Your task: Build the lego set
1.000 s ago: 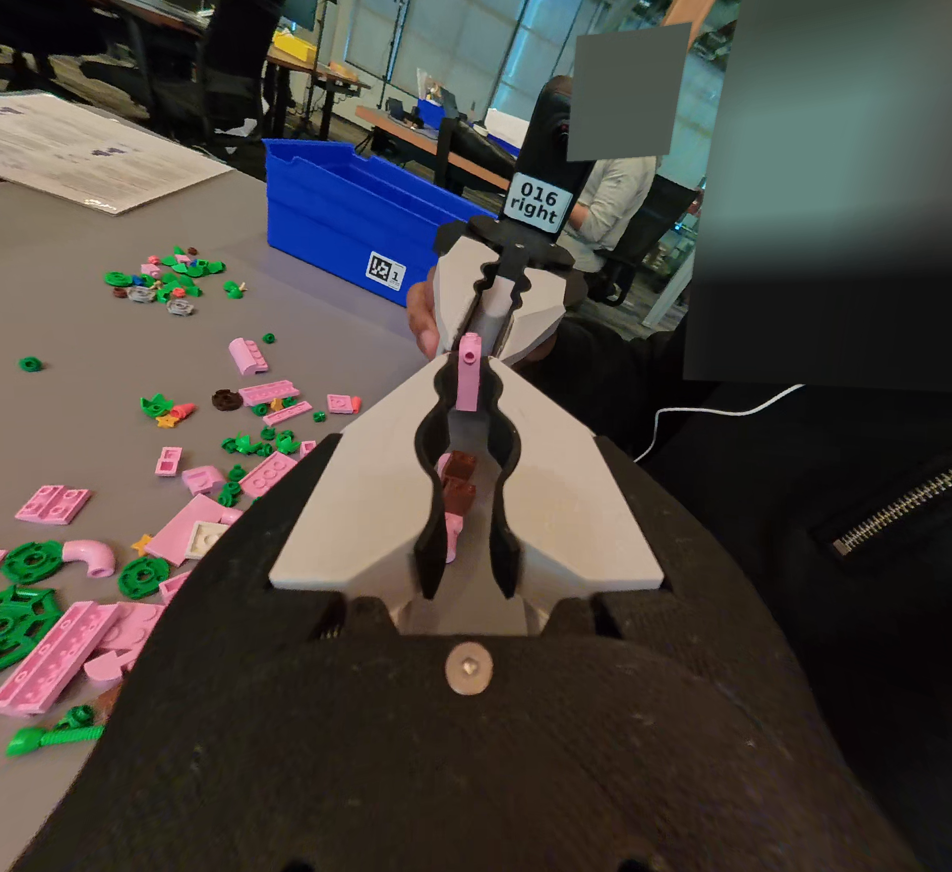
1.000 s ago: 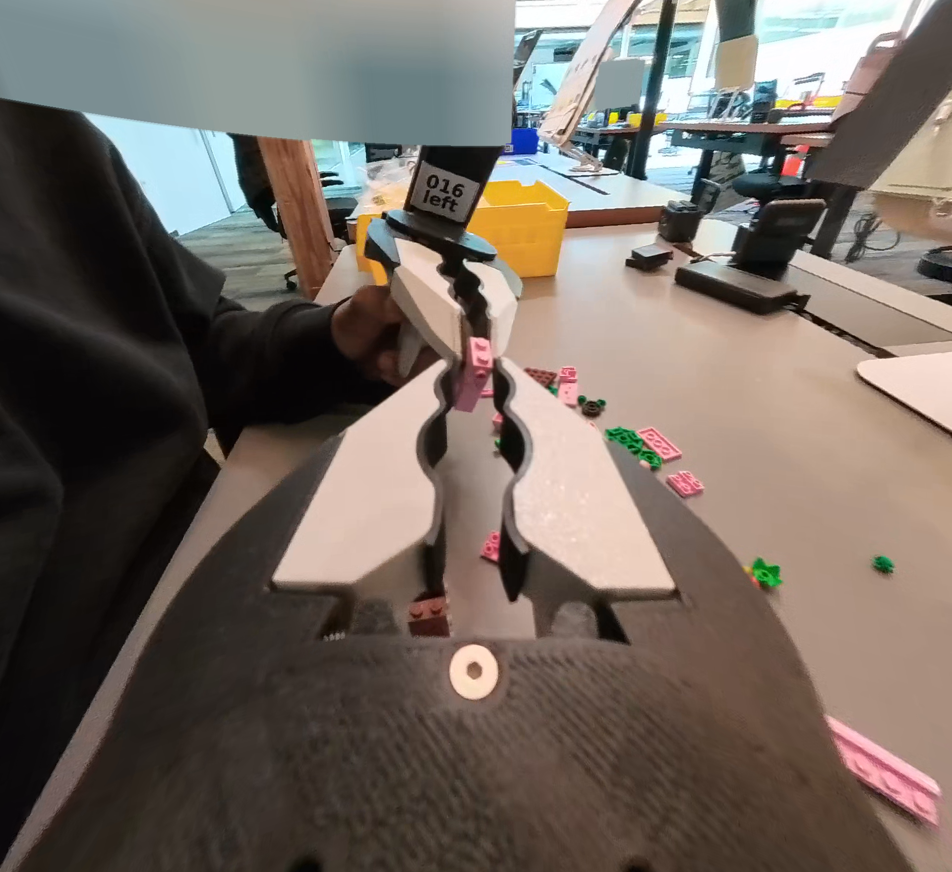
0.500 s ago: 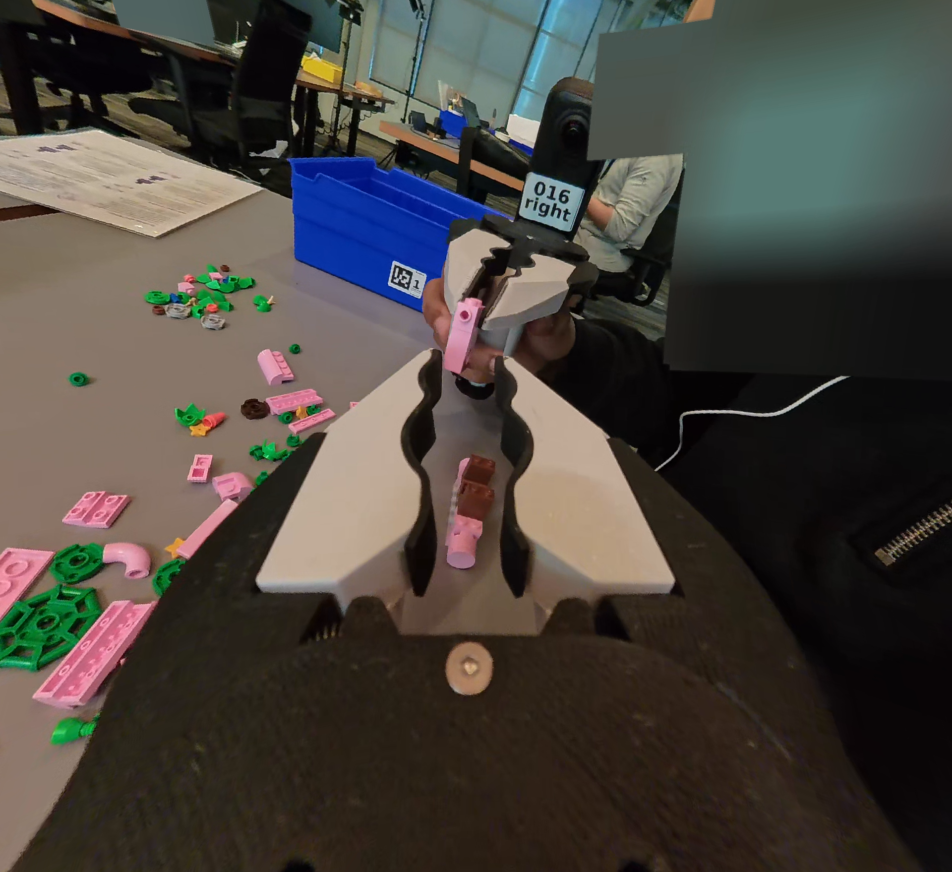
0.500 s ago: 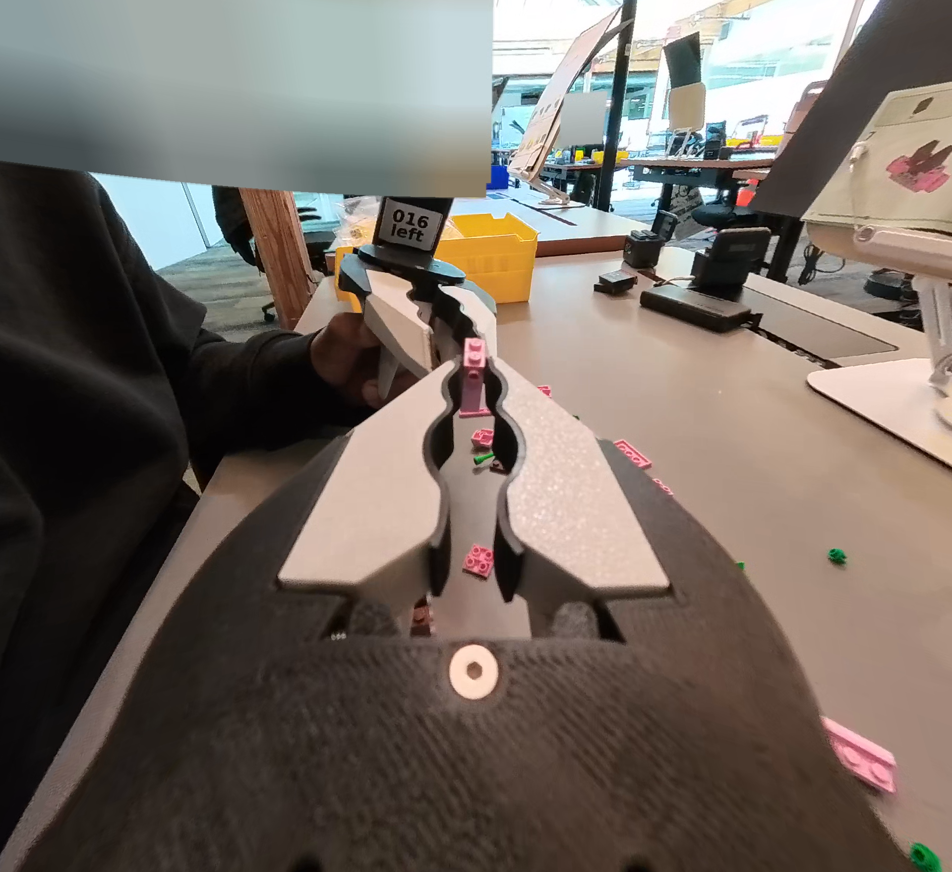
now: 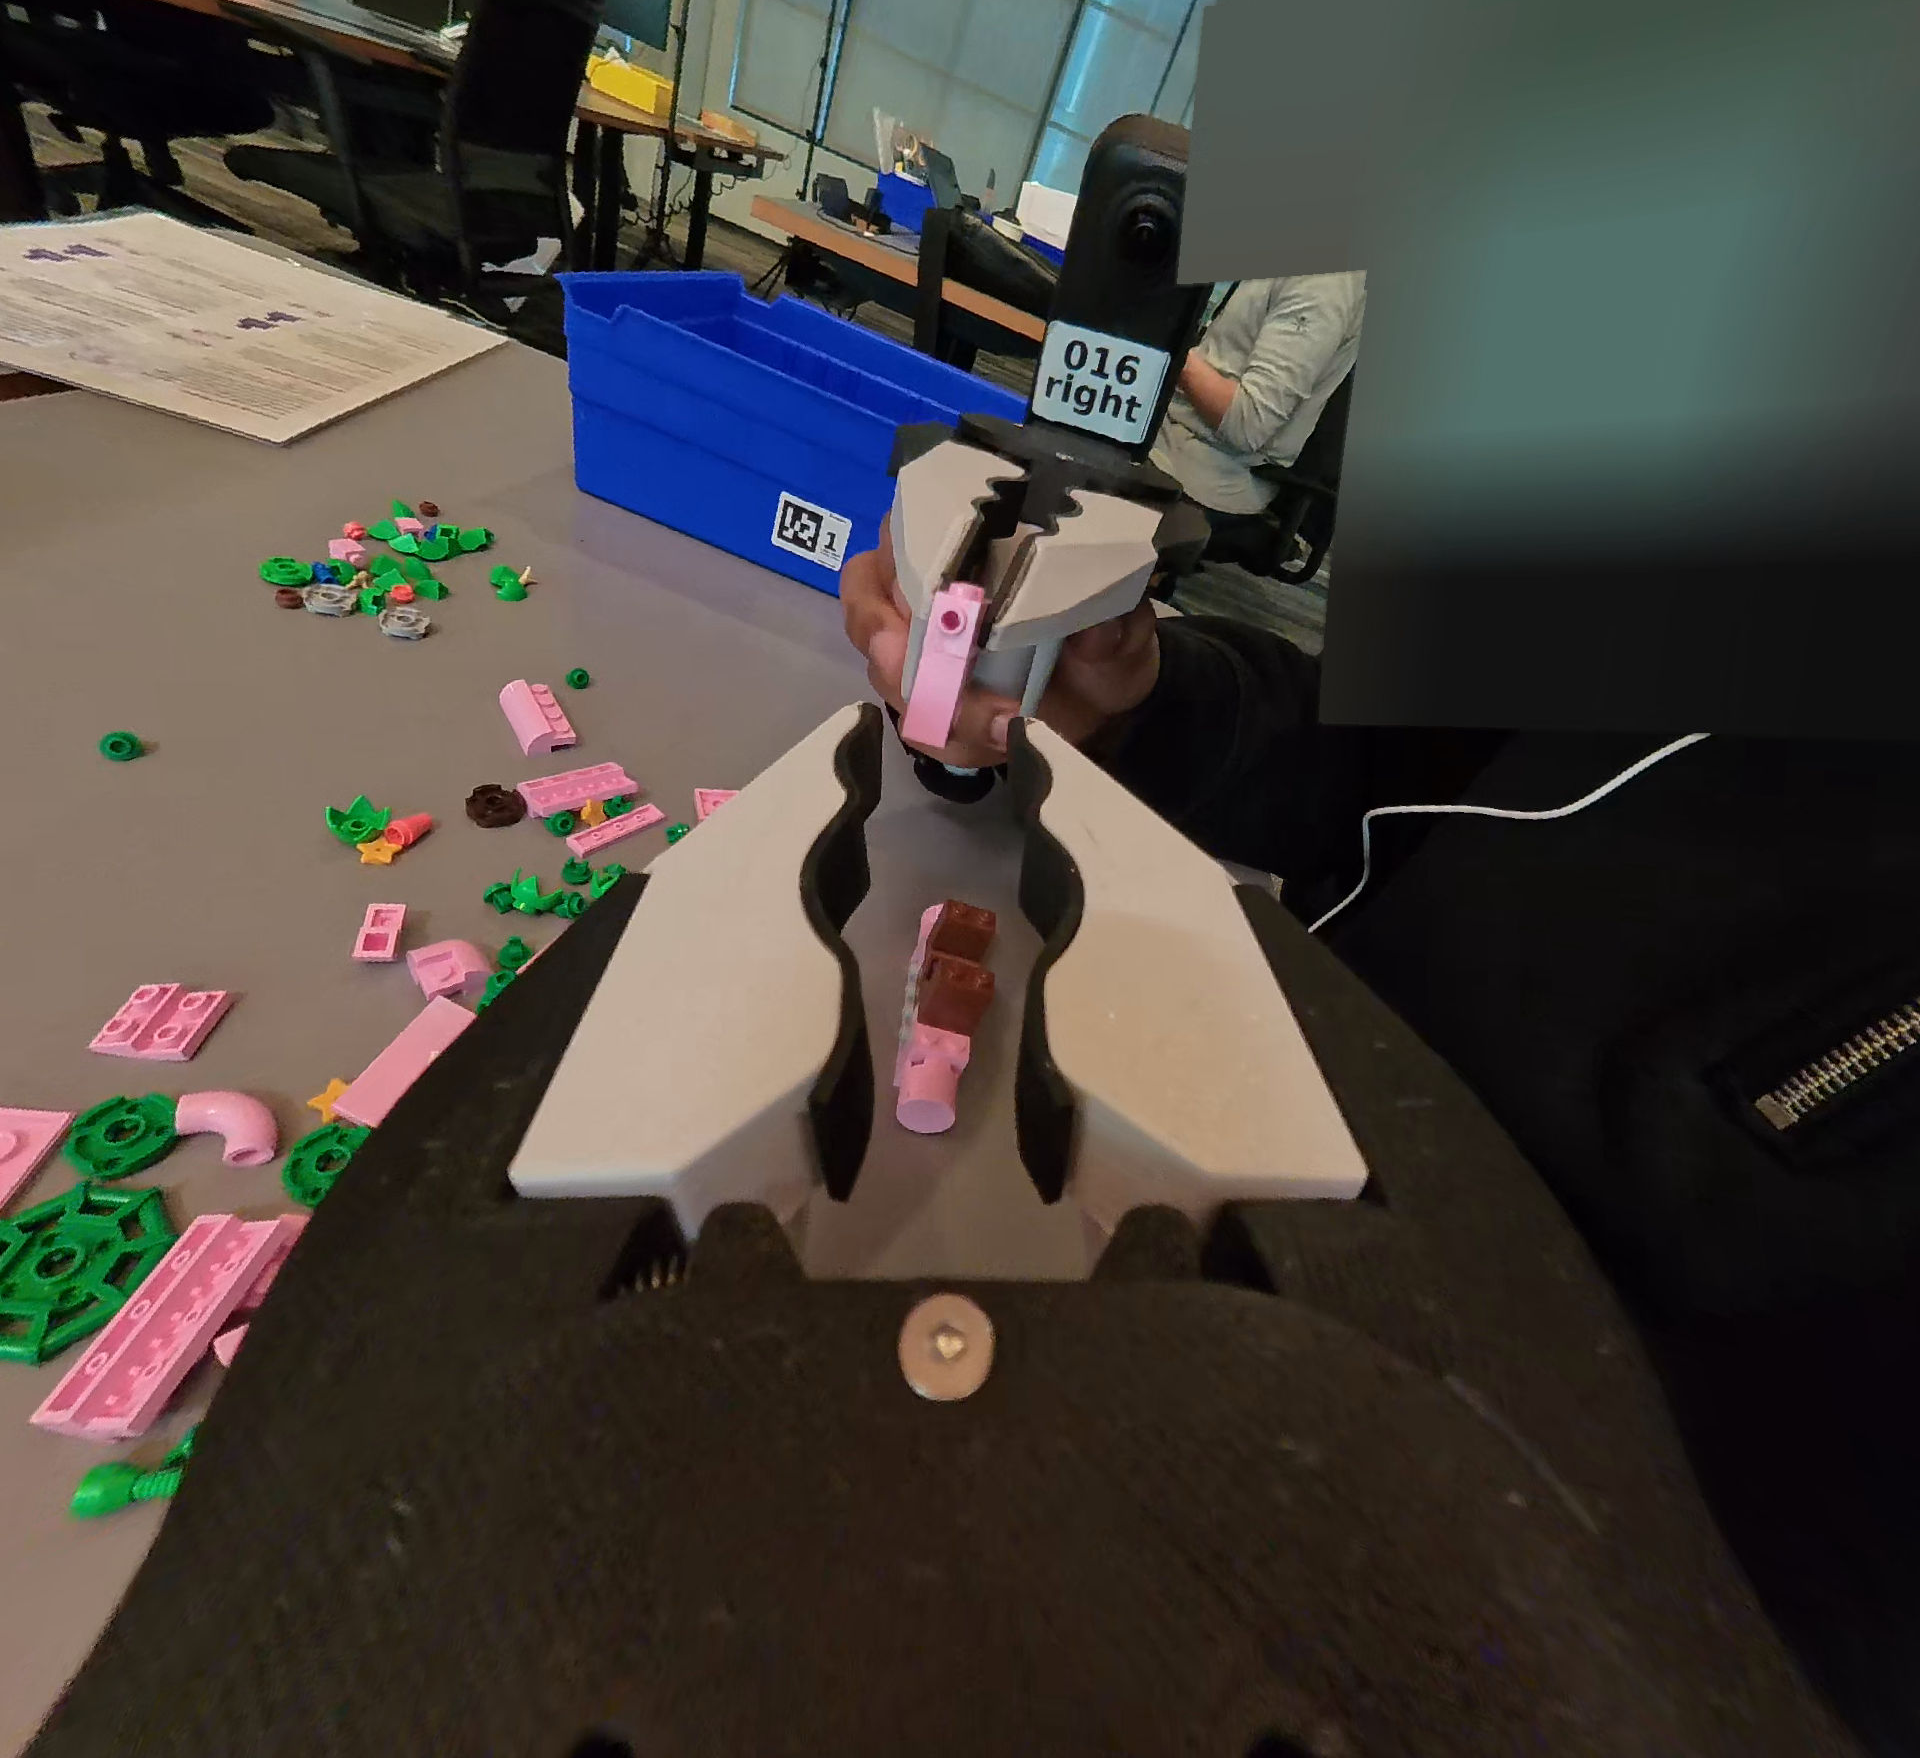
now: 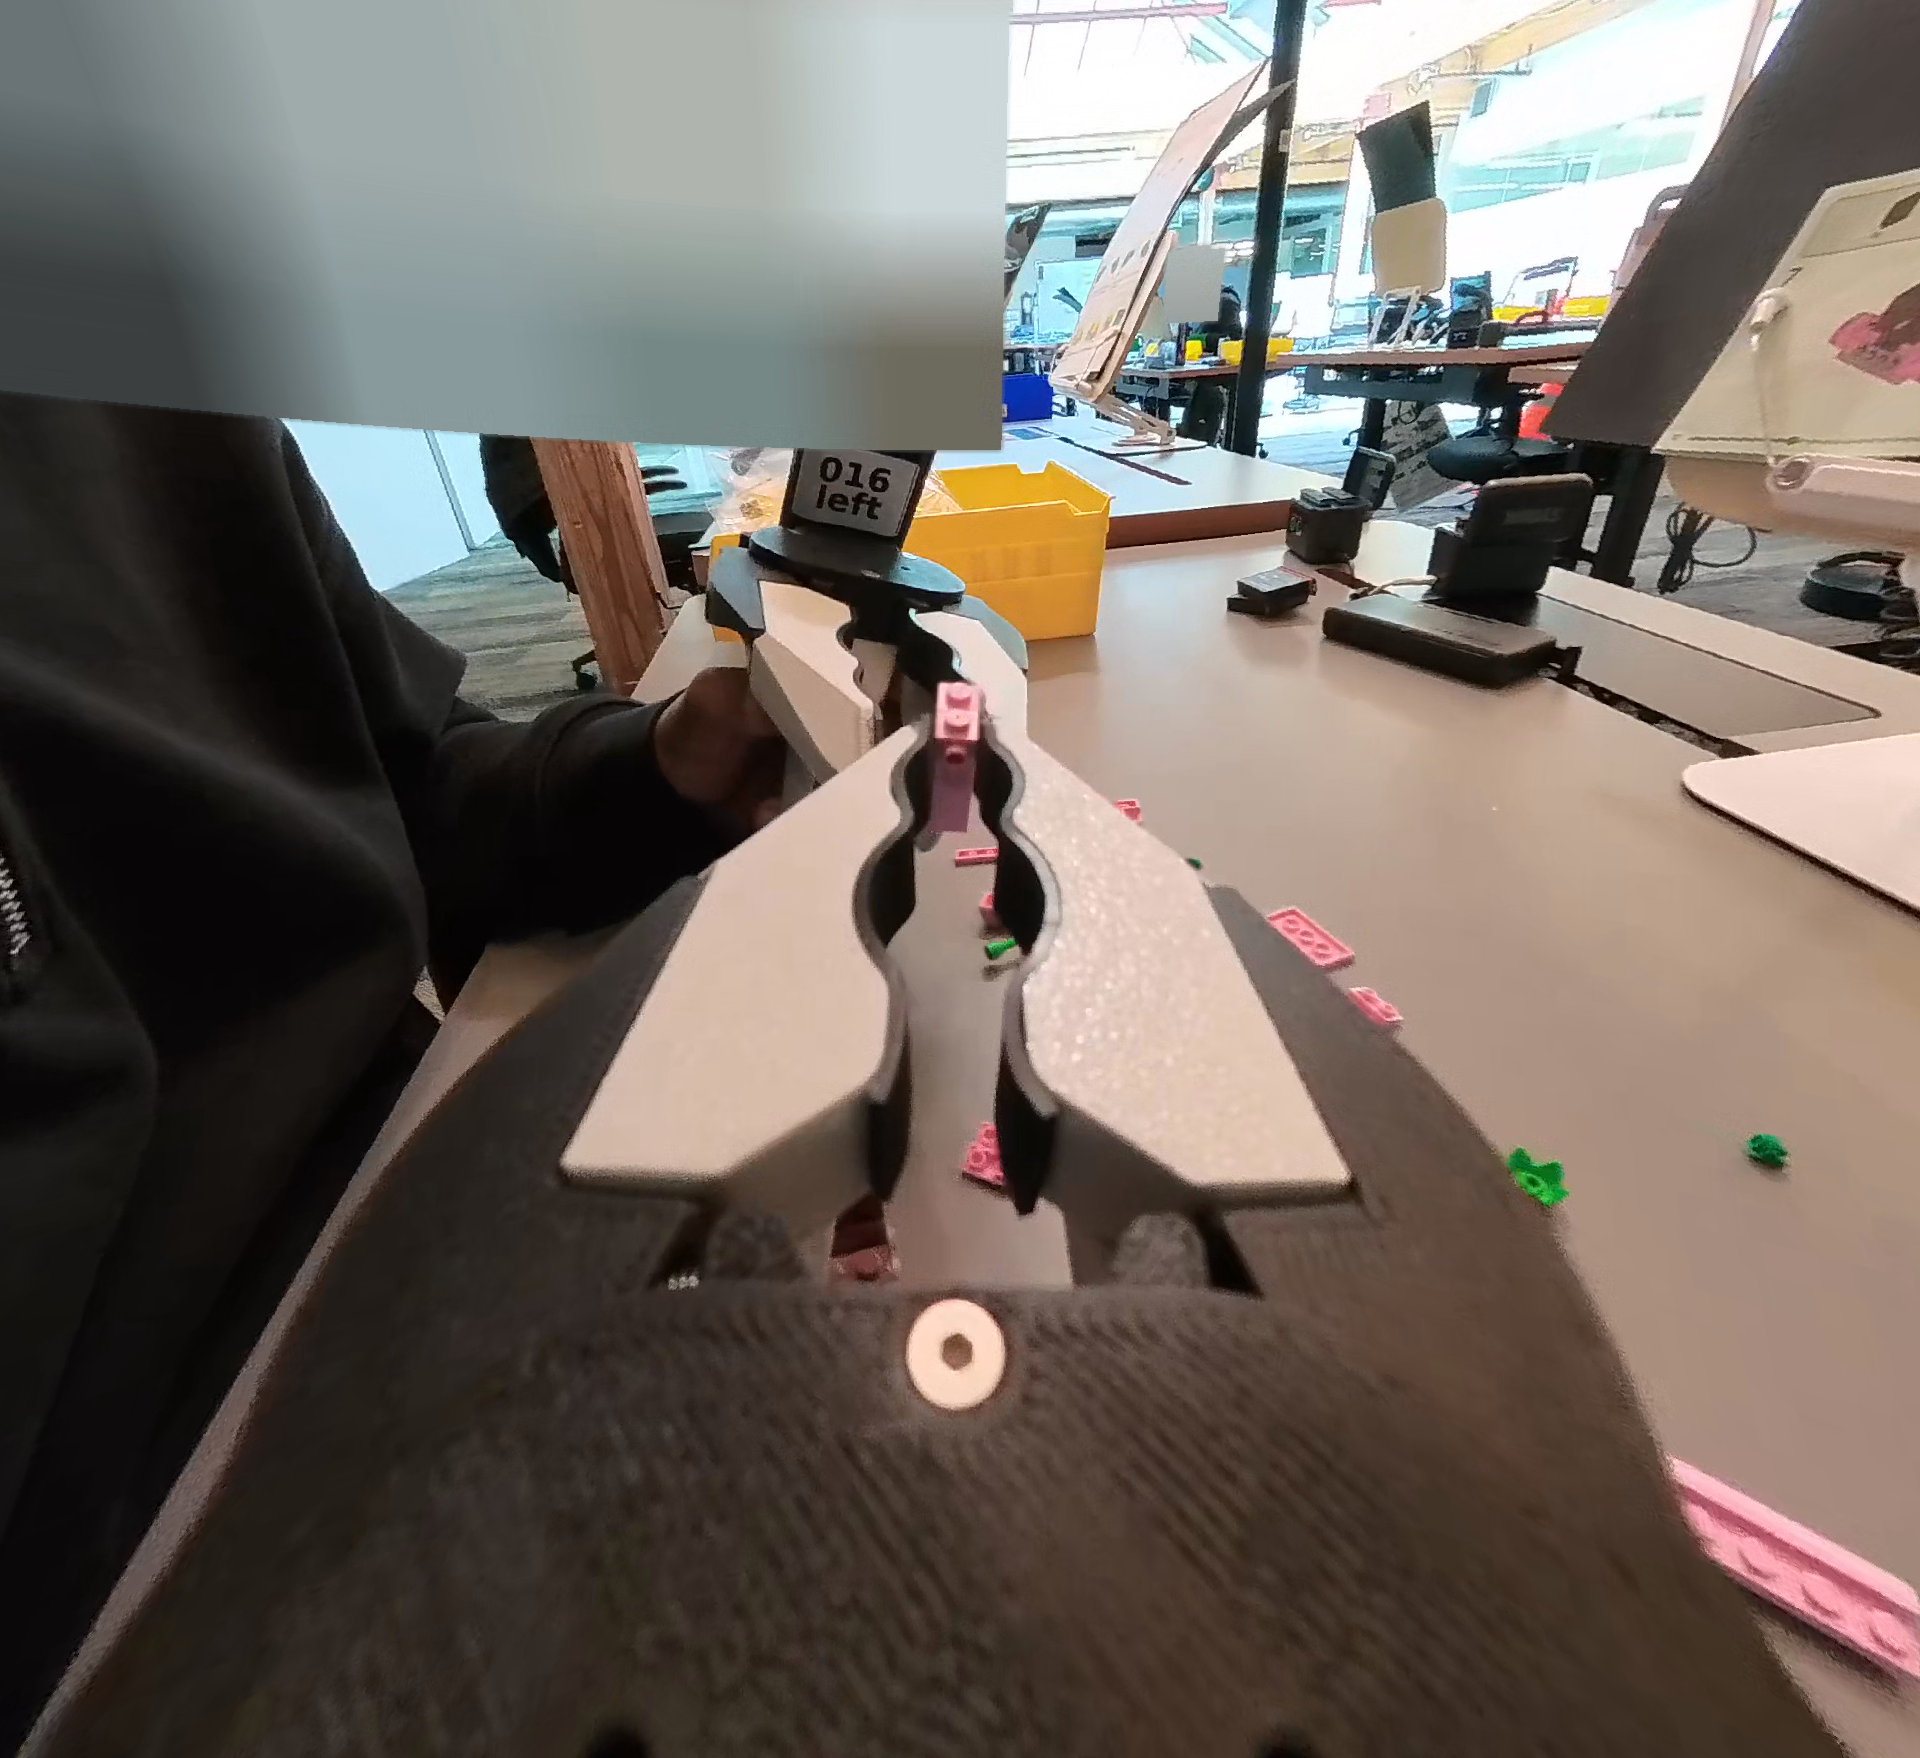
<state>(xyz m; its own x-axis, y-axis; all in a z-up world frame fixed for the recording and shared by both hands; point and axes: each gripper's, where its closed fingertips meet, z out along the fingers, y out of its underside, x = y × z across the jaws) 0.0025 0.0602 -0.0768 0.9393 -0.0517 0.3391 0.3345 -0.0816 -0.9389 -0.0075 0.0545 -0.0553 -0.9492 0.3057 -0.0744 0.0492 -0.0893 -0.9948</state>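
My right gripper (image 6: 956, 763) is shut on a slim pink brick (image 6: 954, 763), held upright above the grey table (image 6: 1351, 825). In the left wrist view the right gripper (image 5: 961, 638) holds the same pink brick (image 5: 938, 669) just beyond my left fingertips. My left gripper (image 5: 943, 747) is open and empty, apart from the brick. Below its jaws a small pink and brown assembly (image 5: 940, 1012) lies on the table. The left gripper also shows in the right wrist view (image 6: 883, 685), behind the brick.
Loose pink and green pieces (image 5: 395, 877) are scattered to the left, more to the right (image 6: 1309, 934). A blue bin (image 5: 727, 420) and a printed sheet (image 5: 208, 326) lie beyond. A yellow bin (image 6: 1018, 555), black devices (image 6: 1434, 638) and a booklet on a stand (image 6: 1818, 358) are at the back. Only a small space, under 4 cm, lies between the two pairs of fingers.
My left gripper has opened and let go of the pink brick. The right gripper keeps the brick and the two grippers have drawn slightly apart.
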